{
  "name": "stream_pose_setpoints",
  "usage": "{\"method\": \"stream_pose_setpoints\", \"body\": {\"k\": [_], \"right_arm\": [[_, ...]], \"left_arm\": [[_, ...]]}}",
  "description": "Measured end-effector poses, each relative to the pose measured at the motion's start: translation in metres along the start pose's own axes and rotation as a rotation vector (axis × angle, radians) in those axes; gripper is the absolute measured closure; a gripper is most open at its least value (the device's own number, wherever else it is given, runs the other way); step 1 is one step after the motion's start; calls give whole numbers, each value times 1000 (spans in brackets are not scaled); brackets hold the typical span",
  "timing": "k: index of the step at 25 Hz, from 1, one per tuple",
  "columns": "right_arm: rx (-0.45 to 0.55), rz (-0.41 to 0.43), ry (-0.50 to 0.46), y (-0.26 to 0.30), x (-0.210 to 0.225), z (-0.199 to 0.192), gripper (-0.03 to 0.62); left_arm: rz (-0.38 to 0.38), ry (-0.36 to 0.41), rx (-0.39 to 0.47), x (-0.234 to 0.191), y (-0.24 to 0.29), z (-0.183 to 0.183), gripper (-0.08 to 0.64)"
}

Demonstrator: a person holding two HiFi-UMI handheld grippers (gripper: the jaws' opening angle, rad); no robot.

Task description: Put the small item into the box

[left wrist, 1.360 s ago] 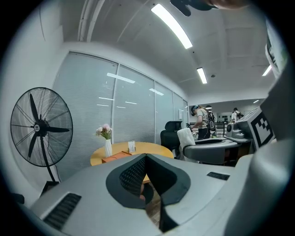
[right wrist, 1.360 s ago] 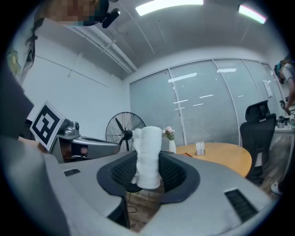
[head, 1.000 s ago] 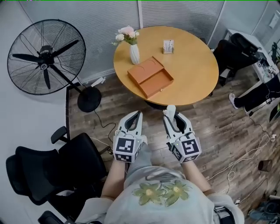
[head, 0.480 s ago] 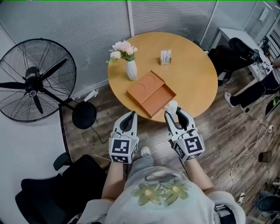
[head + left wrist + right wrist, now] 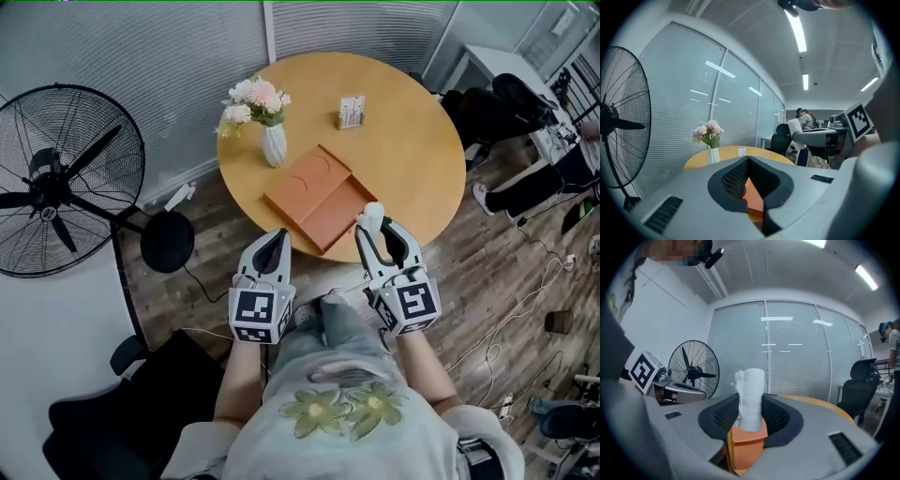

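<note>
Since a second ago both grippers have come up to the round wooden table [image 5: 412, 141]. The right gripper [image 5: 378, 232] now reaches over its near edge, just beside the flat, open orange box [image 5: 317, 199], and the left gripper [image 5: 274, 246], jaws closed on nothing, sits just short of the rim. The right jaws clamp the small white rolled item [image 5: 751, 399], which stands upright between them with its top end rising above the tips. Beyond the box, apart from it, stand a white vase of pink flowers [image 5: 273, 145] and a small card holder [image 5: 352, 111].
</note>
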State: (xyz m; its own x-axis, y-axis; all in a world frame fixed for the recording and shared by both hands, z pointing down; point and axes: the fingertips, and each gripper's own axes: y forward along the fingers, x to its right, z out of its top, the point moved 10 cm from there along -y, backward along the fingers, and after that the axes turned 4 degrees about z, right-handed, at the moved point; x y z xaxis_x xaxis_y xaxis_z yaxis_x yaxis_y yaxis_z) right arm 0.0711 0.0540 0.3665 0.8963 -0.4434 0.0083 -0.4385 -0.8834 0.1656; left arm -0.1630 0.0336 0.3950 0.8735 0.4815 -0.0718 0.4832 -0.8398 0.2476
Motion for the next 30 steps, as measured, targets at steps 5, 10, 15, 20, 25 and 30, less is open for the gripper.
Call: {"method": "stream_pose_setpoints", "body": {"k": [5,10,15,20,25,30], "right_arm": [[-17,-21,-20,19,20,0,439],[-56,13,-10,45,40,-11,436],[-108,67,-14,71,60,-19,436],[-162,141,-27,89,76,-32,436],[-182,164,-36,98,86,-37,436],[-236,216,-74,106,88,-46,436]], "left_arm": [[-18,7,-12,-3,28,4,558],[-1,19,-27,-10,56,7,558],[16,25,-33,-18,85,18,558],[42,9,-41,-23,106,20,558],[55,11,-48,-24,116,21,558],[69,17,-56,-24,117,19,558]]}}
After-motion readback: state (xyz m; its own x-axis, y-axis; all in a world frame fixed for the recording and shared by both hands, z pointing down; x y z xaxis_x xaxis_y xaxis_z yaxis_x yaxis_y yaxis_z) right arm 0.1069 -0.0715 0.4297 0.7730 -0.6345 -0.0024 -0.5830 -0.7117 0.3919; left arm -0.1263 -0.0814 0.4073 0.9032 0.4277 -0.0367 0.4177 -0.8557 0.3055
